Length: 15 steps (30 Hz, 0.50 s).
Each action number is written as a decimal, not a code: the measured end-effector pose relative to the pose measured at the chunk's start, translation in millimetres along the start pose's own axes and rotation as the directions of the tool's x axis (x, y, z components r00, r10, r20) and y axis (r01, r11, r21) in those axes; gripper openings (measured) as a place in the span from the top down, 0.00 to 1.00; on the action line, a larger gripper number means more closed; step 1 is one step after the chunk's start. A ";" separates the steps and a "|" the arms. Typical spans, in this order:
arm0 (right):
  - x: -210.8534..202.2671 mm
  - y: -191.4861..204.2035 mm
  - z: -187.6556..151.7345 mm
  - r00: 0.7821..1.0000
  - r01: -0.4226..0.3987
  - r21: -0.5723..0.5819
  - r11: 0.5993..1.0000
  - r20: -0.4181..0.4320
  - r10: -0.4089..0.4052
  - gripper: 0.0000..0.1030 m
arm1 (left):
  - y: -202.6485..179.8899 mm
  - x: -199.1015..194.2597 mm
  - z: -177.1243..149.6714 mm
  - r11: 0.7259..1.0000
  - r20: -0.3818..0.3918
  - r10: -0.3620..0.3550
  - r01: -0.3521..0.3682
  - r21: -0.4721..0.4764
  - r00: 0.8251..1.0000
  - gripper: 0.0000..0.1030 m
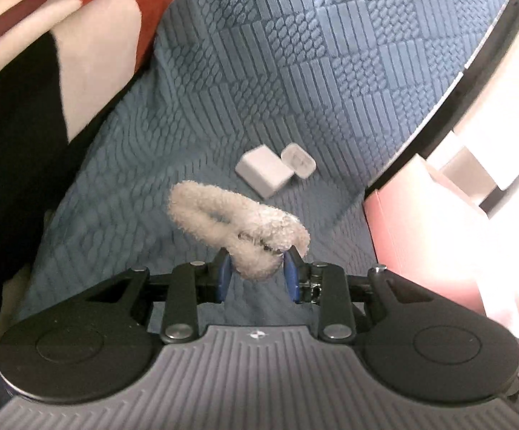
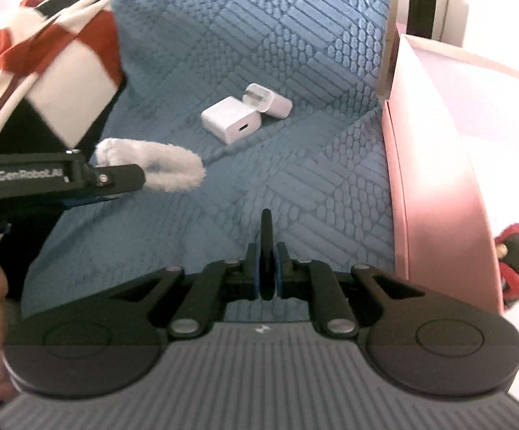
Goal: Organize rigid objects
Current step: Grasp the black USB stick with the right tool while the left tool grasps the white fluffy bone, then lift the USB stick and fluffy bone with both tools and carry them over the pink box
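A fuzzy white hair clip [image 1: 239,224] is pinched between the left gripper [image 1: 257,272] jaws, a thin black flat object [image 2: 267,251] is clamped by the right gripper [image 2: 267,268], and two white chargers [image 2: 245,113] are seen ahead of both.

Blue geometric-textured cover [image 1: 295,71], white chargers [image 2: 229,119], cream fuzzy clip [image 1: 238,222], pink box [image 2: 435,186]

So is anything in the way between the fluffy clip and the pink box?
Nothing visible blocks it. The left gripper holds the fluffy clip above the blue bedspread, and the pink box sits off to the right. The two white chargers lie farther ahead, not on that path.
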State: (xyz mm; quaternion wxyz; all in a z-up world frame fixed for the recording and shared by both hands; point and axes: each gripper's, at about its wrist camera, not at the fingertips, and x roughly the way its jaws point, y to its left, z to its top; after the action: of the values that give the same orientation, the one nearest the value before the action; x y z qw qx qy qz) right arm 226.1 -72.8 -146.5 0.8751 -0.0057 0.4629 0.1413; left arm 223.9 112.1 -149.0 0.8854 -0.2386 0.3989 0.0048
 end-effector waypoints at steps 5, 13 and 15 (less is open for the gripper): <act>-19.1 7.4 -18.7 1.000 -0.011 -0.008 1.000 -0.005 0.011 0.88 | -8.5 -14.9 -22.7 1.000 -0.017 -0.010 0.010 0.000 1.000 0.65; -41.1 10.3 -38.3 1.000 -0.017 0.016 1.000 -0.006 0.017 0.88 | -16.6 -35.9 -53.6 1.000 -0.034 -0.005 0.005 -0.015 0.999 0.65; -44.0 10.1 -43.4 1.000 -0.023 0.021 1.000 -0.009 0.023 0.88 | -17.5 -40.9 -61.9 1.000 -0.042 -0.007 0.006 -0.022 0.999 0.65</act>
State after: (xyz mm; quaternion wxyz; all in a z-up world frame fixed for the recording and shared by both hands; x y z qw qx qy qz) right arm 165.1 -79.9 -134.4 0.8712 0.0081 0.4685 0.1466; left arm 155.9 77.6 -147.8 0.8742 -0.2497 0.4165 0.0012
